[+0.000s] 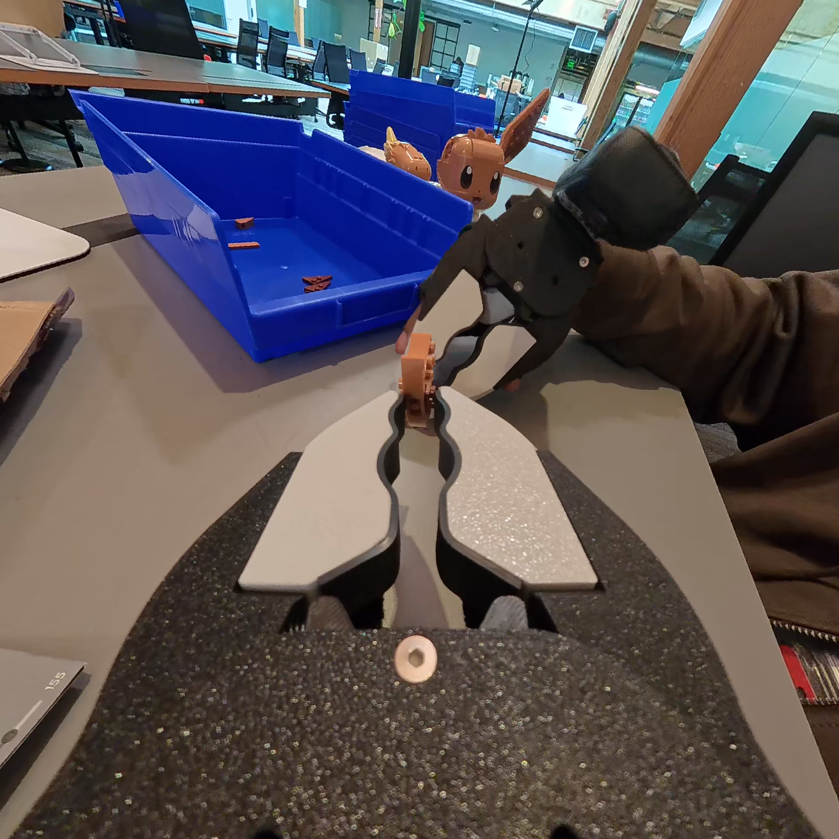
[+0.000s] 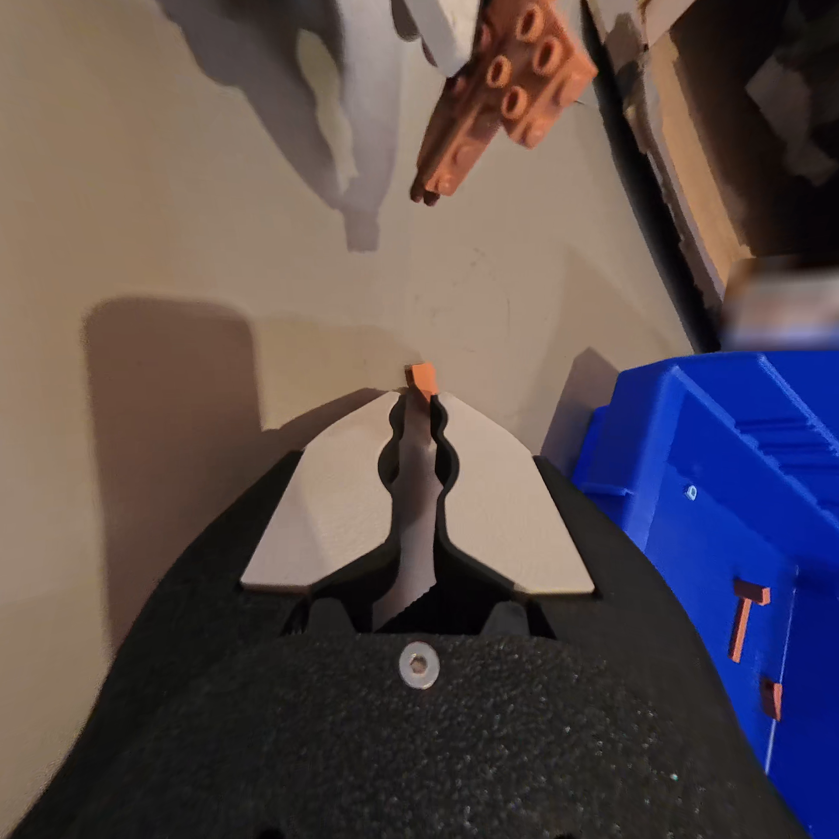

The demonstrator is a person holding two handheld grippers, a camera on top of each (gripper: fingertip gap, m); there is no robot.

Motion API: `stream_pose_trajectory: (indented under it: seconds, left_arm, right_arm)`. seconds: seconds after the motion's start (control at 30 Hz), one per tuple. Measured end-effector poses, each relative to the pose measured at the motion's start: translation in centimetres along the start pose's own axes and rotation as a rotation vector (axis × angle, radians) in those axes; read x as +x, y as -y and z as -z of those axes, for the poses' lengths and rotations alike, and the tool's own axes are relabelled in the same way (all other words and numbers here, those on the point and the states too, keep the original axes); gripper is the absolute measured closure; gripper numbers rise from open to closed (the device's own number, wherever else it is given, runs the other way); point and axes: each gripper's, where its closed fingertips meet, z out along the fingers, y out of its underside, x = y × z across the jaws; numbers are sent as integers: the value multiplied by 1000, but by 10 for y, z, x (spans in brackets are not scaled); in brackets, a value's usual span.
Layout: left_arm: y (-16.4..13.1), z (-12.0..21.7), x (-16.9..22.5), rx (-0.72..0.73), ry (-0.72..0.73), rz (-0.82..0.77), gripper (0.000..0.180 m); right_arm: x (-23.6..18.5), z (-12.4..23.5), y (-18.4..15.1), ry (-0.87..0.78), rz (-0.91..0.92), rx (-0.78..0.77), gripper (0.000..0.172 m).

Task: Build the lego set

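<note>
In the left wrist view my left gripper (image 1: 417, 398) is shut on a brown brick assembly (image 1: 417, 363) and holds it upright, studs to the right, just above the grey table (image 1: 181, 431). The same assembly shows at the top of the right wrist view (image 2: 499, 100). My right gripper (image 2: 418, 399) points down at the table and is shut on a small orange brick (image 2: 423, 379) that sticks out past its fingertips. In the left wrist view the right gripper (image 1: 454, 358) sits just behind the assembly, and its fingertips are hidden there.
A blue bin (image 1: 290, 318) holding a few dark brown pieces (image 1: 318, 283) stands left of the grippers; it also shows in the right wrist view (image 2: 681, 454). A brown brick-built figure (image 1: 476, 168) stands behind it. Cardboard (image 1: 22, 336) lies far left. A person's sleeve (image 1: 703, 318) crosses from the right. Across from one pair of fingers to the other is roughly 10 cm.
</note>
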Motion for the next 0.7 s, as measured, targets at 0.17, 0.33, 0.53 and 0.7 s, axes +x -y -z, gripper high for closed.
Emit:
stream_pose_trajectory:
  seconds: [0.17,0.33,0.53,0.7]
  left_arm:
    - [1,0,0,0,1,-3,169]
    - [1,0,0,0,1,-3,169]
    - [2,1,1,3,1,-5,169]
    - [3,2,0,12,0,0,169]
  right_arm:
    - [3,-3,4,23,-9,7,161]
    - [5,-10,-3,77,-115,-47,162]
    - [6,-13,-2,119,-214,-43,163]
    - [6,-14,0,145,-349,-21,164]
